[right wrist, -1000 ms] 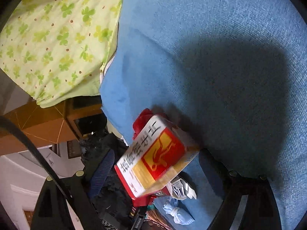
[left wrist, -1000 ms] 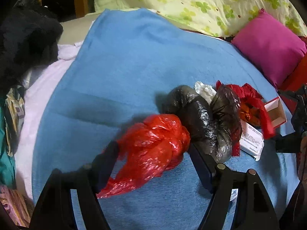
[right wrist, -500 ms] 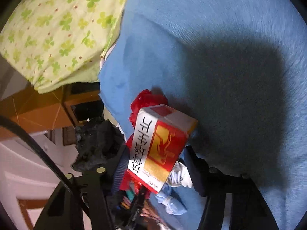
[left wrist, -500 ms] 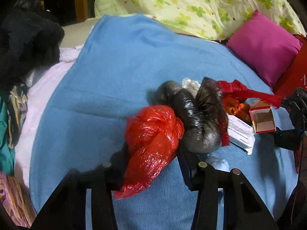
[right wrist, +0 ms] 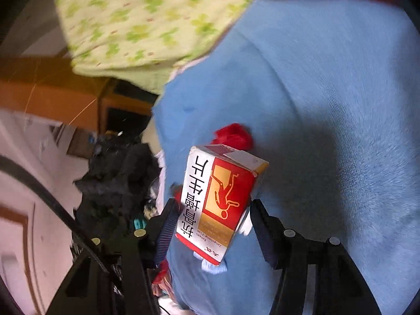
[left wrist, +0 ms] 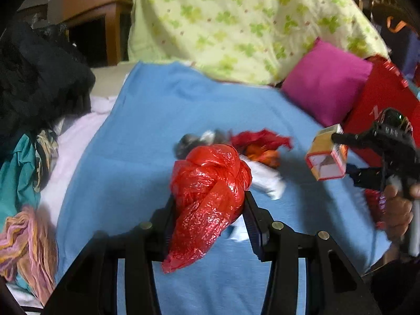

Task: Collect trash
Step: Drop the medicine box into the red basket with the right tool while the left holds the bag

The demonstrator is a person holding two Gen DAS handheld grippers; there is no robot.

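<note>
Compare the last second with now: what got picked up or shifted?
Both grippers closed and lifted: left gripper took the red plastic bag, right gripper the red-and-white box. The remaining trash pile, blue blanket and pink cushion stayed put.

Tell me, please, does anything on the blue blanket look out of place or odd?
Yes: a heap of litter lies mid-blanket, red and grey wrappers plus a white packet. The right gripper's red carton has an open end.
</note>
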